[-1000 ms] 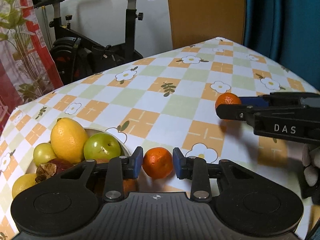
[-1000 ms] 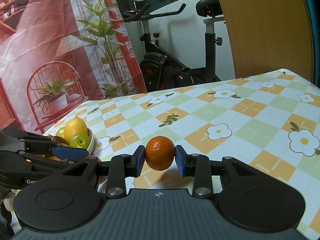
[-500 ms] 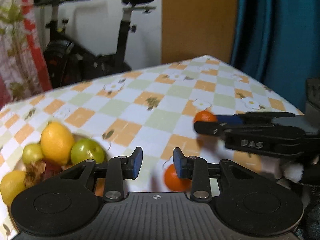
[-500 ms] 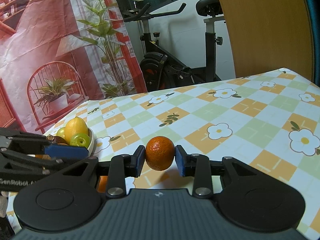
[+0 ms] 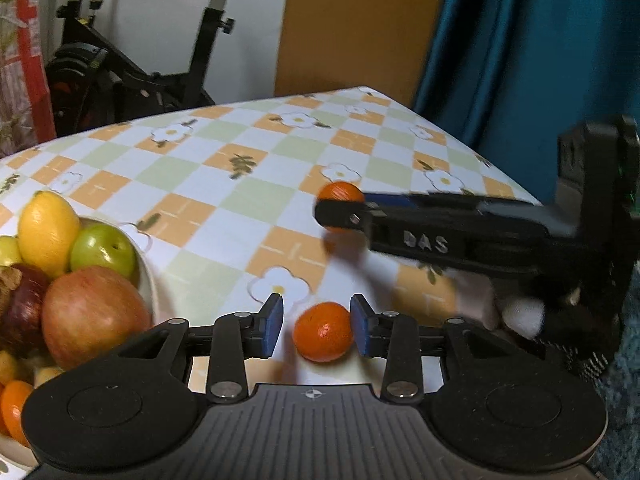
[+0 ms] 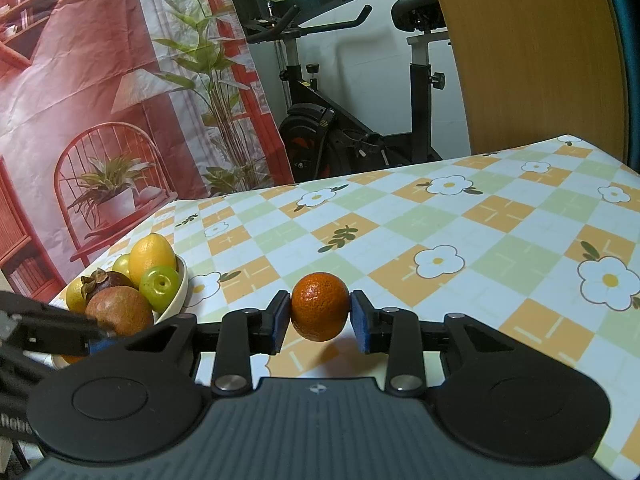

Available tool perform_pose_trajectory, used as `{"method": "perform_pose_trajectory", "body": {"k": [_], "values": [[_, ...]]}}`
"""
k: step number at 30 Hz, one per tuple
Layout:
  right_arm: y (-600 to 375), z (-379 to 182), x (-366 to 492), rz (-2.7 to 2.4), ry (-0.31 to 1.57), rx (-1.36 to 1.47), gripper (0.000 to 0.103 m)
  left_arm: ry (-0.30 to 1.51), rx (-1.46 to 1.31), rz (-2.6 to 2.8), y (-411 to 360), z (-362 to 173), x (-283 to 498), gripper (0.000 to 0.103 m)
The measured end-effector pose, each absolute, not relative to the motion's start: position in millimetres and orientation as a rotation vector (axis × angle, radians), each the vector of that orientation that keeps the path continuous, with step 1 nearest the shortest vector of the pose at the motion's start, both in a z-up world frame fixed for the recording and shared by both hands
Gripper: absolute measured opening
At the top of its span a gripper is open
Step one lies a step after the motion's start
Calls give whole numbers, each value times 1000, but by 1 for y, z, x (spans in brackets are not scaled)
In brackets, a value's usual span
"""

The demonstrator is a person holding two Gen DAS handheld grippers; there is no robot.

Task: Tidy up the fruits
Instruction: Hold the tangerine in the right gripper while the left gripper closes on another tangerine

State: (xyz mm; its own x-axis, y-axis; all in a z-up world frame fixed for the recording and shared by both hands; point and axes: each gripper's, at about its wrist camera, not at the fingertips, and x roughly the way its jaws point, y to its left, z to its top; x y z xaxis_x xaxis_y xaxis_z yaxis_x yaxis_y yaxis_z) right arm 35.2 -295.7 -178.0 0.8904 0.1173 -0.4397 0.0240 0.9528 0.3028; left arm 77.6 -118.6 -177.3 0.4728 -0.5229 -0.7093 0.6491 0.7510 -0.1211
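Gripping one tangerine [image 6: 319, 306] clear of the counter [image 6: 500, 216], the right claw [image 6: 319, 322] is readying it for the bowl [image 6: 178, 294]. The left claw [image 5: 316, 330] is straddling another tangerine [image 5: 323, 331], open, not yet pinching.

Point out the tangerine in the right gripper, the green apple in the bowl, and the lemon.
tangerine [image 6: 319, 306], right wrist view, middle of its peel between the blue pads.
green apple [image 6: 159, 286], right wrist view, its top beside the stem dimple.
lemon [image 5: 48, 232], left wrist view, middle of its yellow side.

L gripper [image 5: 316, 330] released tangerine [image 5: 323, 332], jaws apart
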Motion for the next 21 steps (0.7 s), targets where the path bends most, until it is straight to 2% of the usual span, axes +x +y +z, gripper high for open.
{"method": "perform_pose_trajectory", "body": {"k": [21], "values": [[-297,-179,35,54,474,304,35,803,153,-600,-109,-185,84,38]]}}
